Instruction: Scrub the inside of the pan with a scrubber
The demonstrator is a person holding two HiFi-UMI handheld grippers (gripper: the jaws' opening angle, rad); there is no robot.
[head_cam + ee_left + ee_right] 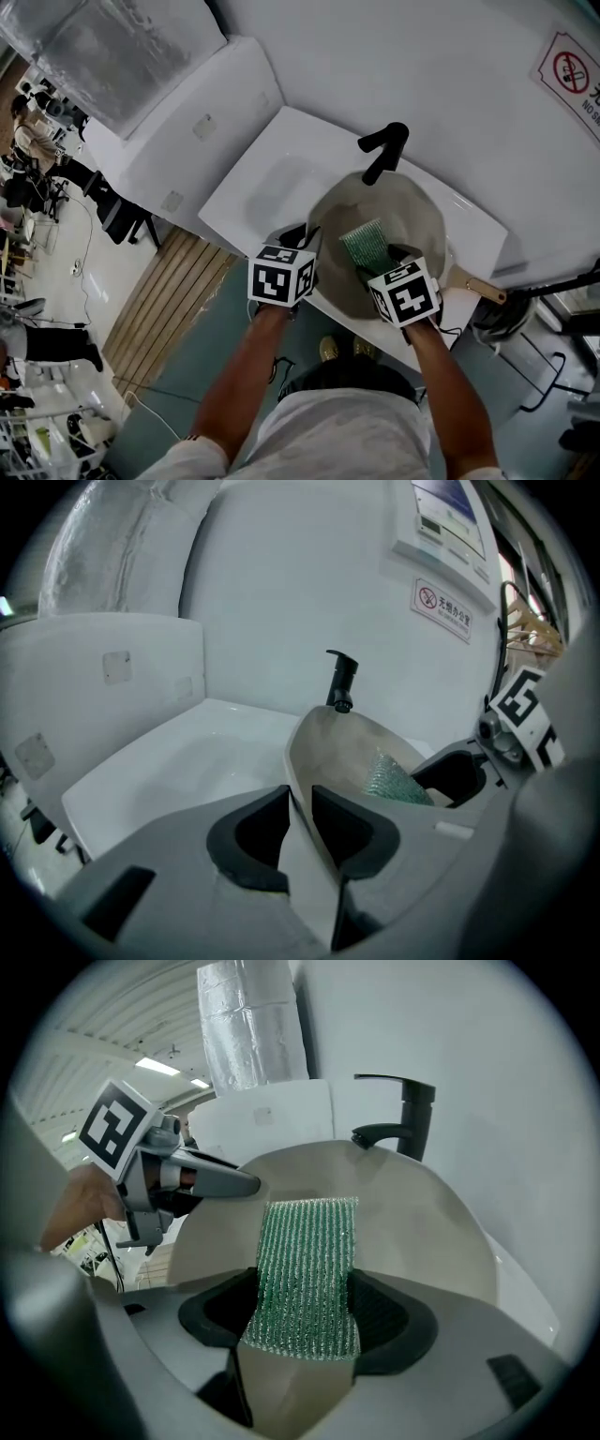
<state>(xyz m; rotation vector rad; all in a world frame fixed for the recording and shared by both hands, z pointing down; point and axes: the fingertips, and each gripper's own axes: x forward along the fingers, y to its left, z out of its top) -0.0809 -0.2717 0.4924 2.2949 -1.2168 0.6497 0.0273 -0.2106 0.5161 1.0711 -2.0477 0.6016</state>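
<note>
Jaws of left gripper (300, 808) pinch the pan (342, 747) rim; right gripper (305, 1312) clenches the scrubber (309, 1241), flat against the pan's inside just below the faucet (383, 150). Scrubber looks soft, light; pan stiff, probably slippery, best held at rim.

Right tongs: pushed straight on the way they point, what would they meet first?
The green scrubber held in the right tongs would probably meet the pan on its inner wall first. The black faucet stands beyond the rim, depth unclear.
</note>
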